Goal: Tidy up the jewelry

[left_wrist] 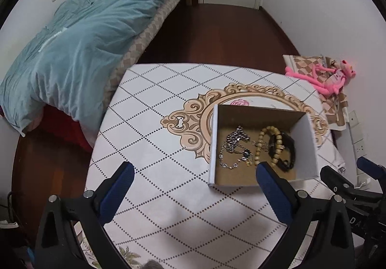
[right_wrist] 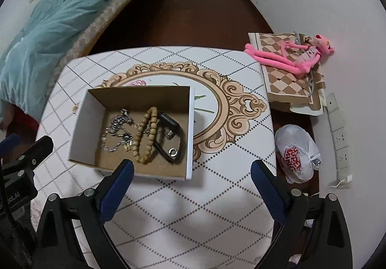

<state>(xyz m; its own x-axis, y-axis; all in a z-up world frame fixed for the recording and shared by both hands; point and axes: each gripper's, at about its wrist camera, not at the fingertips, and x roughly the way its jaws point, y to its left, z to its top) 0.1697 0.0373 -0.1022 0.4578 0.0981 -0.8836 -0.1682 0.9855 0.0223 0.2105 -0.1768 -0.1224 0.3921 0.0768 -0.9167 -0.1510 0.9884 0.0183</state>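
**Jewelry gathered in open box as both grippers hang empty**

A cardboard box (right_wrist: 135,129) sits on a table (right_wrist: 183,211) with a diamond-patterned cloth. Inside it lie a silver chain (right_wrist: 118,129), a wooden bead bracelet (right_wrist: 144,136) and a black band (right_wrist: 168,138), bunched together. The left gripper (left_wrist: 195,187) and right gripper (right_wrist: 191,183) hover just before the box, jaws spread wide, holding nothing.
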